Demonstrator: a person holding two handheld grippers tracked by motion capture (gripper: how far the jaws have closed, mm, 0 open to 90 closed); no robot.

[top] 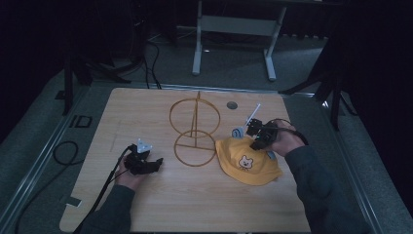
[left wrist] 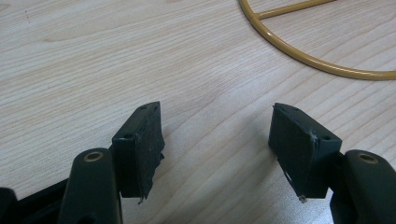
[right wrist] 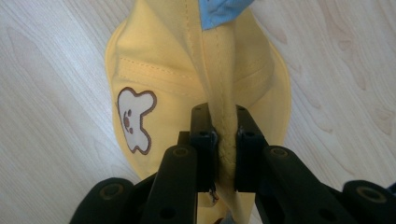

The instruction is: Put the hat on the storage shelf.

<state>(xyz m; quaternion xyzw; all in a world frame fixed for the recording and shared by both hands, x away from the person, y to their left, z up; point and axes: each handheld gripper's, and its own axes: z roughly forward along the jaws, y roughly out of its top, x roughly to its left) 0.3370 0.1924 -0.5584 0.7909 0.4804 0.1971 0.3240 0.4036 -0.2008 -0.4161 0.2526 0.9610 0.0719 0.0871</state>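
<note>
A yellow bucket hat [top: 246, 163] with a white bear patch lies on the wooden table, right of centre. My right gripper [top: 258, 138] is shut on the hat's [right wrist: 187, 70] brim; in the right gripper view the yellow fabric fold is pinched between the two black jaws [right wrist: 224, 140]. A gold wire hat stand [top: 195, 129] with two rings on a post stands mid-table, just left of the hat. My left gripper [top: 155, 164] rests low on the table, left of the stand, open with nothing between its pads [left wrist: 140, 144]; part of the stand's base ring [left wrist: 317, 60] lies ahead of it.
A small blue-grey round object with a white stick [top: 241, 129] lies beside the right gripper. A grey round cap [top: 232, 105] is set in the table near its far edge. Cables [top: 63, 153] trail on the floor at left. A desk frame [top: 234, 29] stands beyond.
</note>
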